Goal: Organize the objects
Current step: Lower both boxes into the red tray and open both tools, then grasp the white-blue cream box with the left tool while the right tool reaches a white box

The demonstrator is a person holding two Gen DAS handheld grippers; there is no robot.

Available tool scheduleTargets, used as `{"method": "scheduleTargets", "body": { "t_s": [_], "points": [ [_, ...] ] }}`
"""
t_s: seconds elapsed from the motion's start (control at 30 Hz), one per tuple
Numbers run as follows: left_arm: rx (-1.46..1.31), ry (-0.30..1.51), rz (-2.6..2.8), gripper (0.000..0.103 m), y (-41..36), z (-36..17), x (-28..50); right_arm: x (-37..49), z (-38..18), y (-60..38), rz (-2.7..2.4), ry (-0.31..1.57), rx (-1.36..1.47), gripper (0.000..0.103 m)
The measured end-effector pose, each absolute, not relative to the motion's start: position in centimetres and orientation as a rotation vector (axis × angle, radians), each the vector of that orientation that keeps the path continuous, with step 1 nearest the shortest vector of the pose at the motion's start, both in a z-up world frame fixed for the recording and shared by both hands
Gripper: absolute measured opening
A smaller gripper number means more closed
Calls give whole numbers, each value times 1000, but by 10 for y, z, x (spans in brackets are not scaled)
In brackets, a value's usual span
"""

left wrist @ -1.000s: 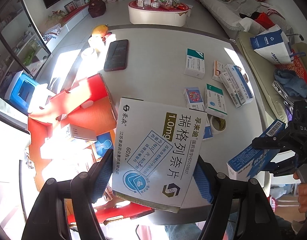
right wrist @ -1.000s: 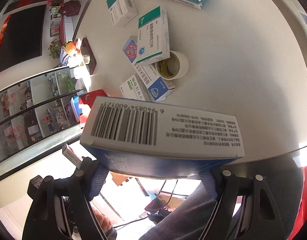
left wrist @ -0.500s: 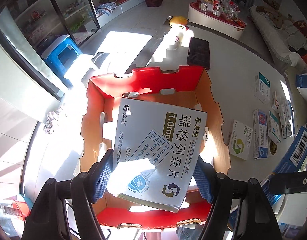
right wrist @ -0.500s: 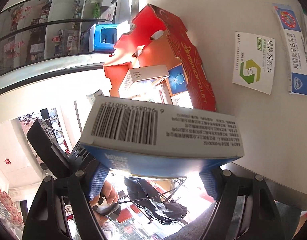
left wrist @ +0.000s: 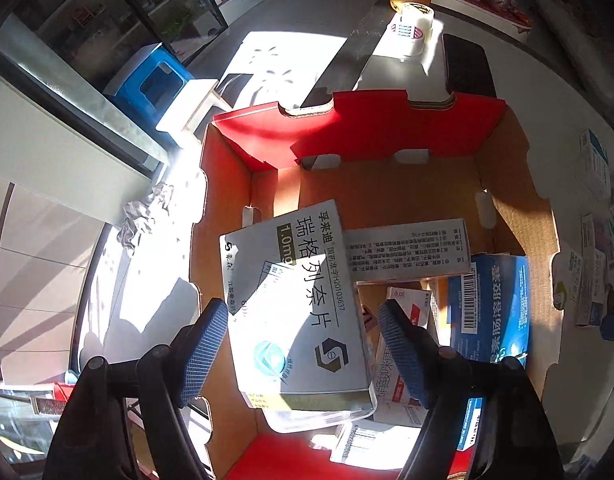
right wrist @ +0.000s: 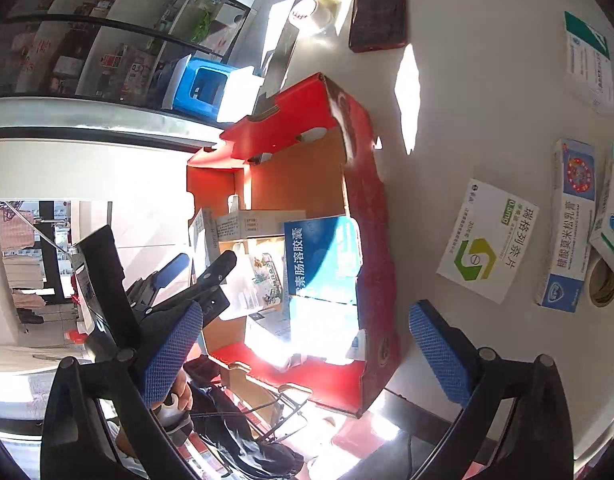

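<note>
- Inside red carton [left wrist: 387,132], at bench [right wrist: 487,100] edge: one white medicine box [left wrist: 295,300], one blue box [left wrist: 495,304].
- Left tongs [left wrist: 303,356]: opening, straddling white box.
- Right tongs [right wrist: 307,352]: opening, empty.
- Bench: one phone [right wrist: 379,10].

Left tool [left wrist: 303,344], earlier over the surface holding the white medicine box [left wrist: 295,304], now points down into the red carton [left wrist: 387,128]; its jaws are opening, blue pads just clear of the box. Right tool [right wrist: 307,344]: jaws opening, nothing between them; the blue box [right wrist: 321,256] it gripped earlier now lies inside the carton against its right wall
</note>
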State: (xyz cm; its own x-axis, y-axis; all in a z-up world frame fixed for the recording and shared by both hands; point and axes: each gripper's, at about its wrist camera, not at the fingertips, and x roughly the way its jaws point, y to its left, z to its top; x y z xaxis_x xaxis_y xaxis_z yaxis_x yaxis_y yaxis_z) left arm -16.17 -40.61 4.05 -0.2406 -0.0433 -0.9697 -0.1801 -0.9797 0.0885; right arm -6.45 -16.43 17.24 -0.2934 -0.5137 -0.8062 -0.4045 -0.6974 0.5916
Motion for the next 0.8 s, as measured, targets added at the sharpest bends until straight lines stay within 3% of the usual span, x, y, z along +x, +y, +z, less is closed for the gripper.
{"method": "scheduleTargets", "body": {
  "t_s": [0.17, 0.33, 0.5, 0.7, 0.77, 0.8],
  "points": [
    [-1745, 237, 2421, 86, -385, 84, -157, 1, 158, -51, -2491, -1399, 1996, 103],
    [-1612, 162, 2332, 96, -326, 126, -160, 39, 114, 29, -2475, -1791, 2109, 103],
    [-1583, 108, 2172, 96, -248, 135, -155, 16, 84, 38, -2410, -1808, 2123, 103],
    [-1585, 260, 2057, 96, -175, 114, -137, -3, 63, 26, -2346, -1760, 2211, 103],
    [-1601, 296, 2035, 96, -166, 104, -133, -5, 56, 23, -2312, -1704, 2265, 87],
    [-1615, 311, 2027, 96, -162, 99, -131, -5, 53, 22, -2301, -1691, 2252, 73]
  ]
}}
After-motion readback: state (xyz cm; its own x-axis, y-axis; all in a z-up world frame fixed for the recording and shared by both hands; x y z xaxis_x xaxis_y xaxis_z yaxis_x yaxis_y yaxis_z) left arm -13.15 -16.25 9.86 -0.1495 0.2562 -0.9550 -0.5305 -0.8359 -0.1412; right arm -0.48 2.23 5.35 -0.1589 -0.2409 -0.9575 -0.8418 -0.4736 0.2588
